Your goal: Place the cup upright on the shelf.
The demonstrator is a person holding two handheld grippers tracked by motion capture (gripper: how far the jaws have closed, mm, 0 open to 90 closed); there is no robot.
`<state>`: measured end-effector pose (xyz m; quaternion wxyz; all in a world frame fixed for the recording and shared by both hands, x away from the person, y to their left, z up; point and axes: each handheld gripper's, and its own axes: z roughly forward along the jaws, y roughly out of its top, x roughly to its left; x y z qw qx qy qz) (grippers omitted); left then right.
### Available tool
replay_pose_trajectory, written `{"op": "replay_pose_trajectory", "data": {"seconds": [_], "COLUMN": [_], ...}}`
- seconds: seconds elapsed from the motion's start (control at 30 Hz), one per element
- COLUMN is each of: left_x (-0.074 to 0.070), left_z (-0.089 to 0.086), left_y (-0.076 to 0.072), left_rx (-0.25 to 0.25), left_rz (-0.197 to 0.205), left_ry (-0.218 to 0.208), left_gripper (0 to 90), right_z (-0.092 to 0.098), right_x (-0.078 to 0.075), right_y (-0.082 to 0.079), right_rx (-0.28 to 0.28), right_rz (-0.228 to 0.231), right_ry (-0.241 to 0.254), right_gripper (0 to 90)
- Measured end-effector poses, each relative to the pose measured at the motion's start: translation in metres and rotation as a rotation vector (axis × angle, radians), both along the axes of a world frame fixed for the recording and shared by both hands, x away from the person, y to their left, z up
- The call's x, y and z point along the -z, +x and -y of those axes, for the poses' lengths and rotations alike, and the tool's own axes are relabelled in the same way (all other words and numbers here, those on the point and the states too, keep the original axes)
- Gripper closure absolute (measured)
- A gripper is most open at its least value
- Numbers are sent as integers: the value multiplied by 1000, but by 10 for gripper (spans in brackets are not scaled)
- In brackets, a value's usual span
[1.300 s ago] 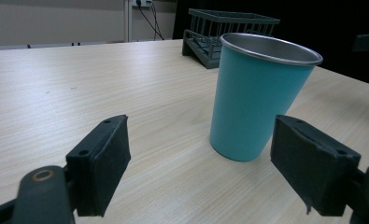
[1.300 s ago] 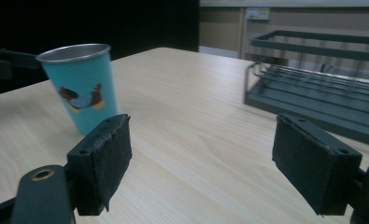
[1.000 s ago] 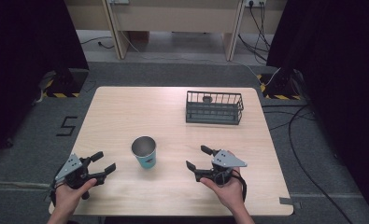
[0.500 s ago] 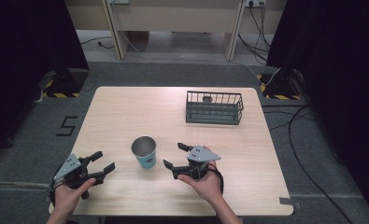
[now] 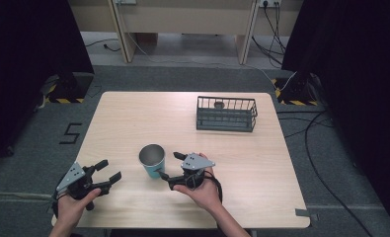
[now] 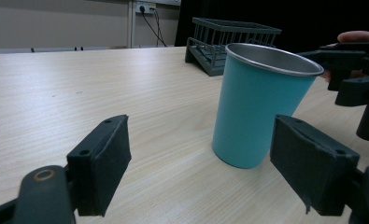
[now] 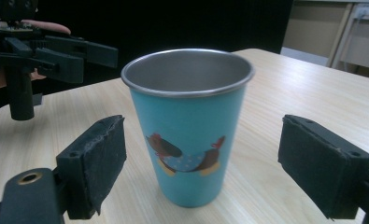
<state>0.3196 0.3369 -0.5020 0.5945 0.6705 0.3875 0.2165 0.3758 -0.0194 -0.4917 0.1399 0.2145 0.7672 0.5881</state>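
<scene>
1. Teal metal cup (image 5: 152,160) stands upright on table (image 5: 261,163), straight ahead of right tongs (image 5: 169,166)
2. Right tongs: jaws just opened wide, nearer, cup between them untouched
3. Left tongs (image 5: 108,170): wide, empty

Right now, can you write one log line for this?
right tongs: opening, either side of cup, no touch | left tongs: open | basket: far

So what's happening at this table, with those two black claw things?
A person holds a gripper in each hand. The right gripper, whose jaws have just been opening, is lined up on an upright teal cup, a pad on each side, not touching it. The left gripper waits open nearby. A dark wire basket sits farther back on the table.
</scene>
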Motion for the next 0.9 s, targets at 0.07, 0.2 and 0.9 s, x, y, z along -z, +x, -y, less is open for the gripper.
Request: {"op": "replay_pose_trajectory", "data": {"seconds": [0.07, 0.2, 0.9], "left_x": [0, 0, 0], "left_z": [0, 0, 0], "left_y": [0, 0, 0], "left_rx": [0, 0, 5], "left_rz": [-1, -1, 4], "left_ry": [-1, -3, -8], "left_gripper": [195, 195, 195], "right_z": [-6, -17, -55], "right_x": [2, 7, 18], "right_y": [2, 6, 23], "right_rx": [0, -3, 3], "right_rz": [-9, -12, 11], "right_ry": [-1, -4, -18], "right_gripper": [160, 159, 155]}}
